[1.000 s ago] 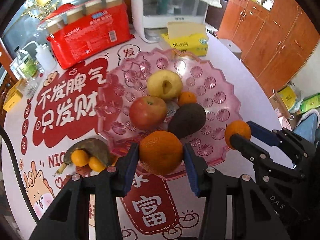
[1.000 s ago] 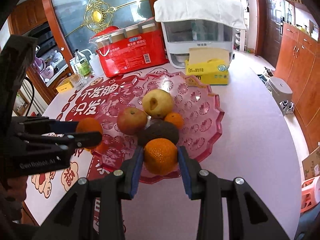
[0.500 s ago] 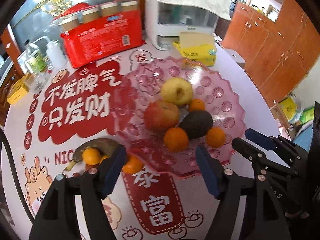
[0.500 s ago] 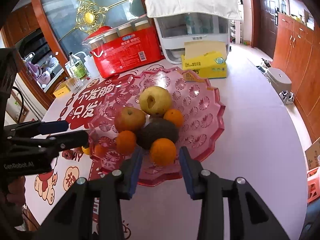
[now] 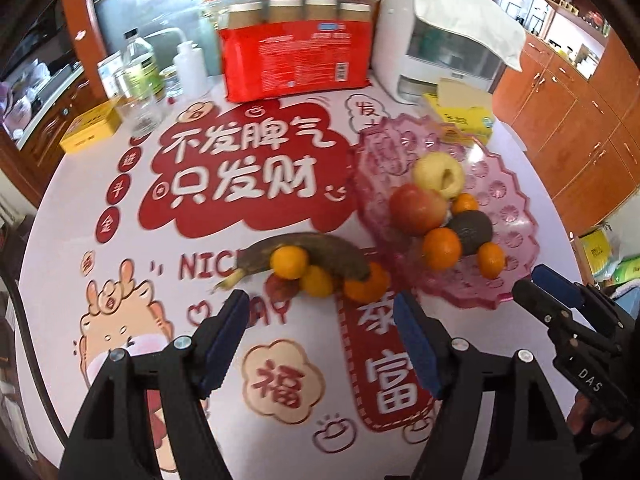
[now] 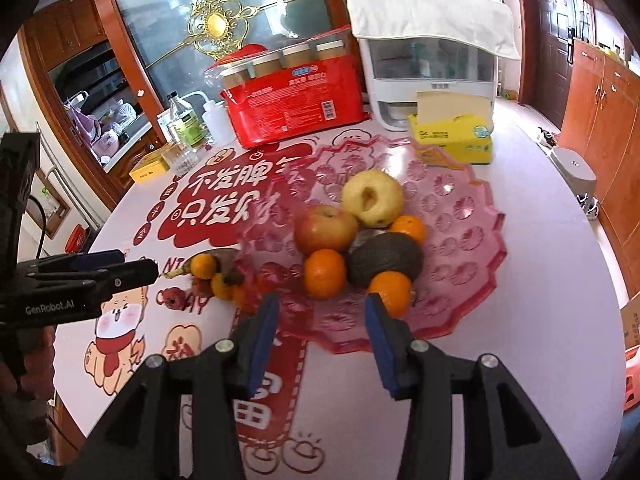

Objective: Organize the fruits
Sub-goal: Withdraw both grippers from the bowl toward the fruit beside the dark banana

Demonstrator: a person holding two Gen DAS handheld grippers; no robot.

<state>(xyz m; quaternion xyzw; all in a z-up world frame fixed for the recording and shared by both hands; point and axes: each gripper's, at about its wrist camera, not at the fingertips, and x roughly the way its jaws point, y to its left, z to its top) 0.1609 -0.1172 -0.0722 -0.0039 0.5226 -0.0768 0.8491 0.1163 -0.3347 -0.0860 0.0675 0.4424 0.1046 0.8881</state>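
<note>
A pink glass fruit plate (image 6: 460,208) (image 5: 516,216) holds a yellow apple (image 6: 372,198), a red apple (image 6: 325,228), an avocado (image 6: 386,259) and three oranges (image 6: 325,274). On the table left of the plate lie a dark overripe banana (image 5: 316,250) and several small oranges (image 5: 289,262). My left gripper (image 5: 322,322) is open and empty, just in front of that pile. My right gripper (image 6: 322,320) is open and empty at the plate's near rim; it also shows in the left wrist view (image 5: 540,284).
At the back of the table stand a red pack of jars (image 6: 296,104), a white appliance (image 6: 432,64), a yellow tissue box (image 6: 452,136), bottles (image 6: 184,128) and a small yellow box (image 5: 90,128). Small red fruits (image 6: 172,298) lie near the banana. Wooden cabinets are at right.
Both grippers opened and let their oranges go onto the plate, then drew back. The left gripper swung left and now faces the banana and small oranges.
</note>
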